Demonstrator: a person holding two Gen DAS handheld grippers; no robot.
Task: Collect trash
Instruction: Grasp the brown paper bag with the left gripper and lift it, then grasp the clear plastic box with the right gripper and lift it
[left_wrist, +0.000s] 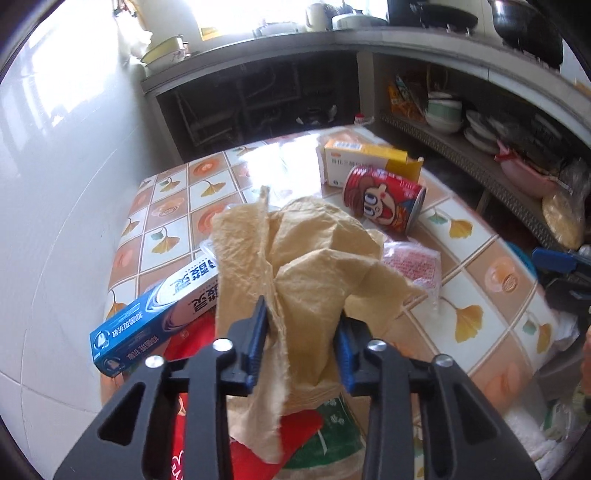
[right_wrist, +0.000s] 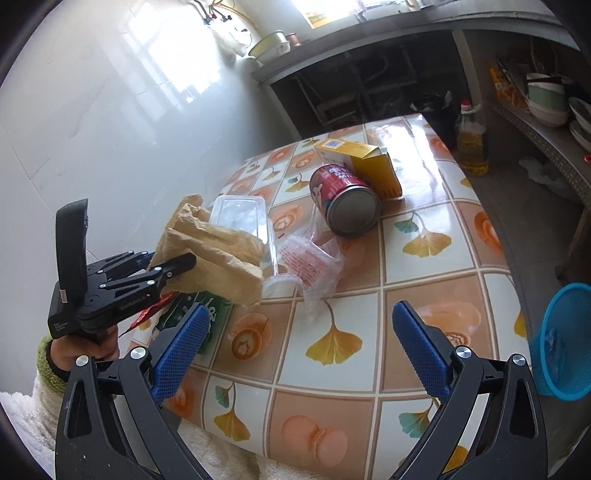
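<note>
From the left wrist, the left gripper (left_wrist: 301, 339) pinches the crumpled tan paper (left_wrist: 295, 258), which hides much of the table (left_wrist: 480, 280). Only here does a blue toothpaste box (left_wrist: 155, 317) show, at near left. From the right wrist, the right gripper (right_wrist: 299, 350) gapes wide and empty. Only here appear a clear tub (right_wrist: 240, 214) behind the paper and a blue basket (right_wrist: 565, 339), cut off at the right edge. A red can (right_wrist: 343, 203) lies farther off.

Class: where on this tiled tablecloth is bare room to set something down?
Free: the near patch of tablecloth ahead of the open right gripper. Crowded: around the red tin can, yellow carton and crumpled tan paper.
</note>
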